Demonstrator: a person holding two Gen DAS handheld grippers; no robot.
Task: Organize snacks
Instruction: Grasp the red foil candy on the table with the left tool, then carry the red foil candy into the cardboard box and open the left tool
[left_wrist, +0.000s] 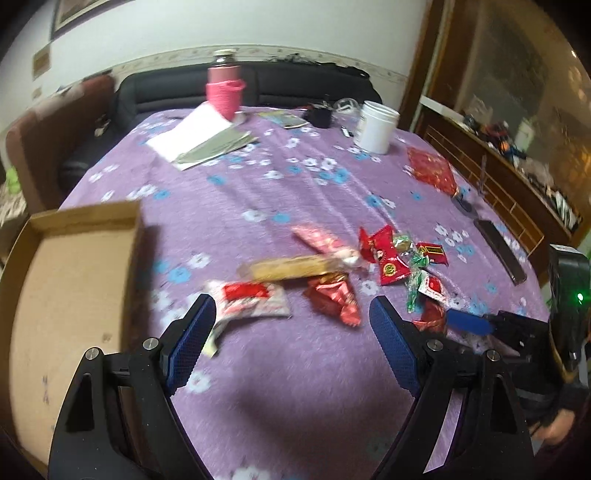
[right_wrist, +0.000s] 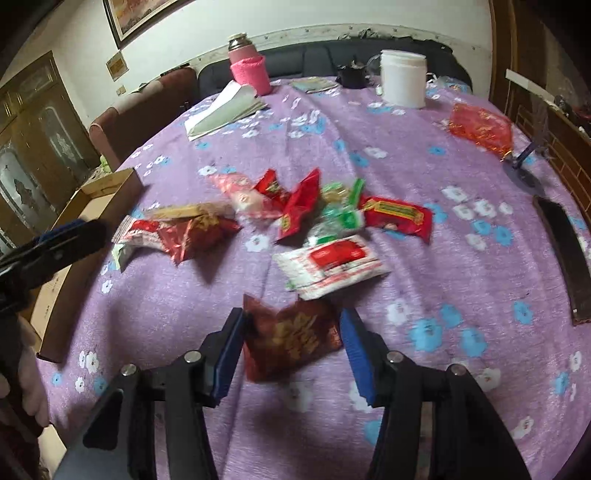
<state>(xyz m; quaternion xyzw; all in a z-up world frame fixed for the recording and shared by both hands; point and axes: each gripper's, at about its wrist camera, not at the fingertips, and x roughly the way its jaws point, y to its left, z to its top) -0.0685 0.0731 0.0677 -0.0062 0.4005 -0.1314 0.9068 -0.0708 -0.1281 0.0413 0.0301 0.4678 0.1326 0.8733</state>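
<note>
Several snack packets lie in a loose pile (left_wrist: 354, 266) on the purple flowered tablecloth (left_wrist: 280, 376); the pile also shows in the right wrist view (right_wrist: 295, 218). An open cardboard box (left_wrist: 70, 280) sits at the table's left edge, also seen in the right wrist view (right_wrist: 85, 236). My left gripper (left_wrist: 291, 314) is open and empty, just short of a white-and-red packet (left_wrist: 251, 299) and a red foil packet (left_wrist: 336, 295). My right gripper (right_wrist: 291, 325) is open around a dark red packet (right_wrist: 291, 339) lying between its fingers; whether they touch it I cannot tell. A white-and-red packet (right_wrist: 332, 266) lies just beyond.
At the far side stand a pink-sleeved flask (left_wrist: 225, 88), a white jar (left_wrist: 376, 125), papers (left_wrist: 199, 140) and a small black item (left_wrist: 319, 116). A red bag (left_wrist: 432, 170) and a dark flat bar (left_wrist: 498, 251) lie on the right. A sofa and chairs ring the table.
</note>
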